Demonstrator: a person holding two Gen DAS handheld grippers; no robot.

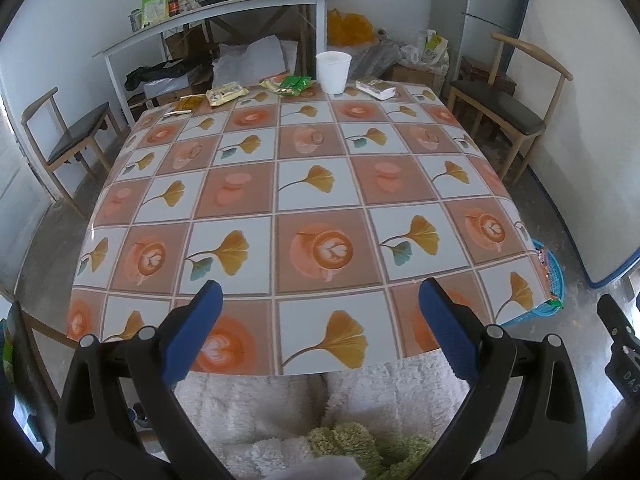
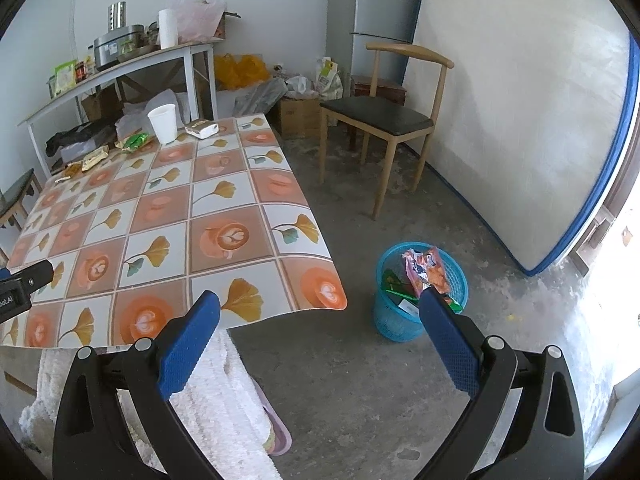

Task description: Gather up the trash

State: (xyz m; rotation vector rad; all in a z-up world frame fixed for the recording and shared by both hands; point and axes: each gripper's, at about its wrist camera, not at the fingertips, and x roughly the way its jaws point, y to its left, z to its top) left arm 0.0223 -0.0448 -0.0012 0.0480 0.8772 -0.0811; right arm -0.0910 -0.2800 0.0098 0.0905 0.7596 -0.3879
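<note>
Along the far edge of the patterned table (image 1: 316, 184) lie several wrappers: a green one (image 1: 295, 85), a yellow-cream one (image 1: 225, 94), a small orange one (image 1: 189, 103) and a white packet (image 1: 376, 88), beside a white paper cup (image 1: 333, 72). My left gripper (image 1: 320, 300) hovers open over the near table edge, empty. My right gripper (image 2: 320, 312) is open and empty too, off the table's right corner above the floor. A blue basket (image 2: 420, 292) on the floor holds an orange wrapper (image 2: 426, 270) and green scraps. The cup (image 2: 163, 122) and green wrapper (image 2: 135, 141) show far off.
Wooden chairs stand at the right (image 1: 508, 108) and left (image 1: 70, 140) of the table. A white shelf table (image 1: 208, 20) with pots and jars lines the back wall, with boxes and bags beneath. A white fluffy cloth (image 2: 216, 396) hangs below the near table edge. Bare concrete floor (image 2: 360, 380) surrounds the basket.
</note>
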